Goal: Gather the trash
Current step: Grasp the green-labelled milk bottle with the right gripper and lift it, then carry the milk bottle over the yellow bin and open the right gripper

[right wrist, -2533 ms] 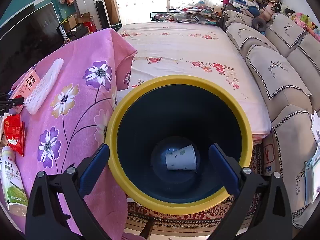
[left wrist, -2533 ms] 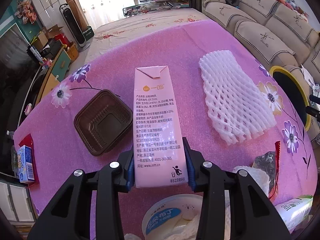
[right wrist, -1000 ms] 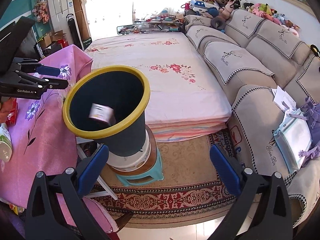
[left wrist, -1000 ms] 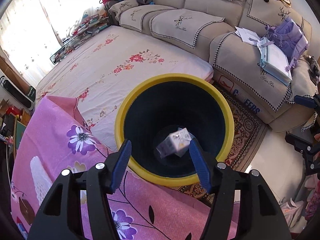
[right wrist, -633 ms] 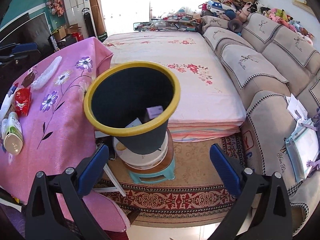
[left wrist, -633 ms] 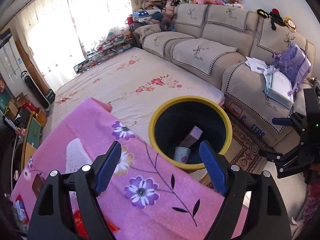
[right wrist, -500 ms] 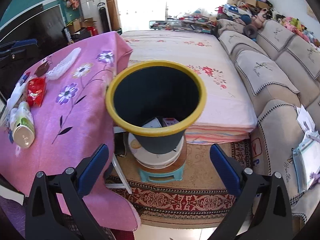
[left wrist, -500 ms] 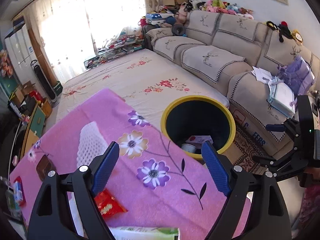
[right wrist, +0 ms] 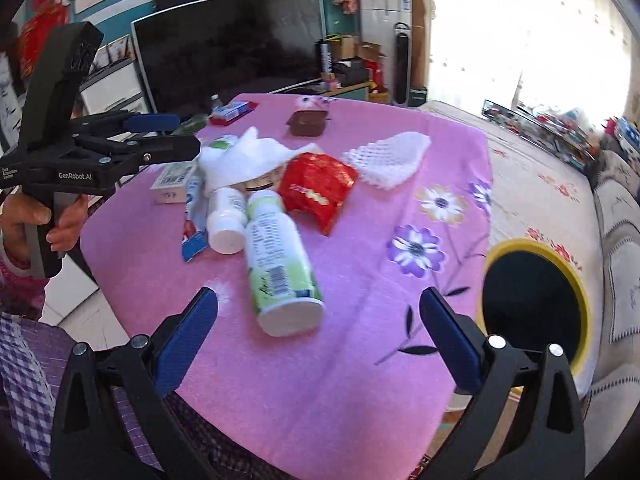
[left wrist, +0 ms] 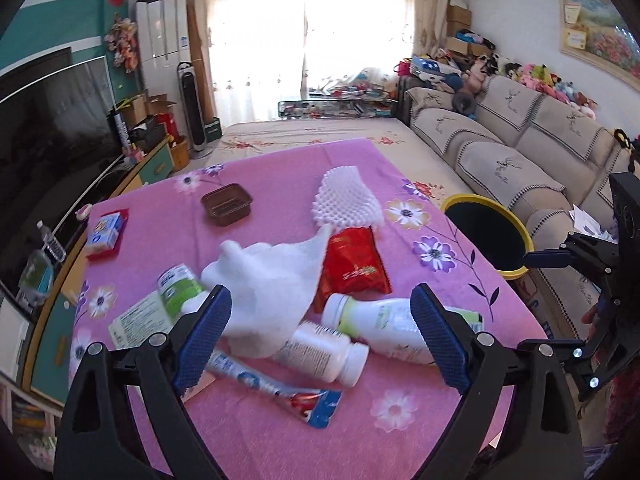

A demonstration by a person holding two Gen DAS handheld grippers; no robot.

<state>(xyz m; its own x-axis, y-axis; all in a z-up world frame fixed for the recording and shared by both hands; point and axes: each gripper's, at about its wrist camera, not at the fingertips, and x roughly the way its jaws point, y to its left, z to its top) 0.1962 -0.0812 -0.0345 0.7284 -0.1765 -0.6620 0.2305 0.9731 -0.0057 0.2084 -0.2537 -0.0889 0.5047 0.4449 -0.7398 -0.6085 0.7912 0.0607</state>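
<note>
Trash lies on the pink flowered table [left wrist: 280, 432]: a crumpled white foam sheet [left wrist: 272, 276], a red snack bag [left wrist: 352, 264], a green-and-white bottle [left wrist: 380, 328], a white pill bottle [left wrist: 320, 350], a blue tube wrapper [left wrist: 276, 392], a brown tray [left wrist: 226, 209] and a white foam net [left wrist: 346, 204]. The yellow-rimmed bin [left wrist: 468, 199] stands off the table's right edge. My left gripper [left wrist: 320, 312] hovers over the near pile, its jaws opening, gripping nothing. My right gripper [right wrist: 318, 304] is open and empty, above the green-and-white bottle [right wrist: 280, 264], with the bin [right wrist: 516, 244] to its right.
A blue box [left wrist: 105, 232] and a green-labelled carton [left wrist: 160, 304] lie at the table's left. A hand [right wrist: 60, 224] holds the left gripper's handle. Behind are a bed [left wrist: 320, 132], a sofa [left wrist: 520, 152] and a television [right wrist: 228, 48].
The pink carton left my left gripper and dropped into the bin. Both grippers then swung from the bin back over the table, and the left jaws widened.
</note>
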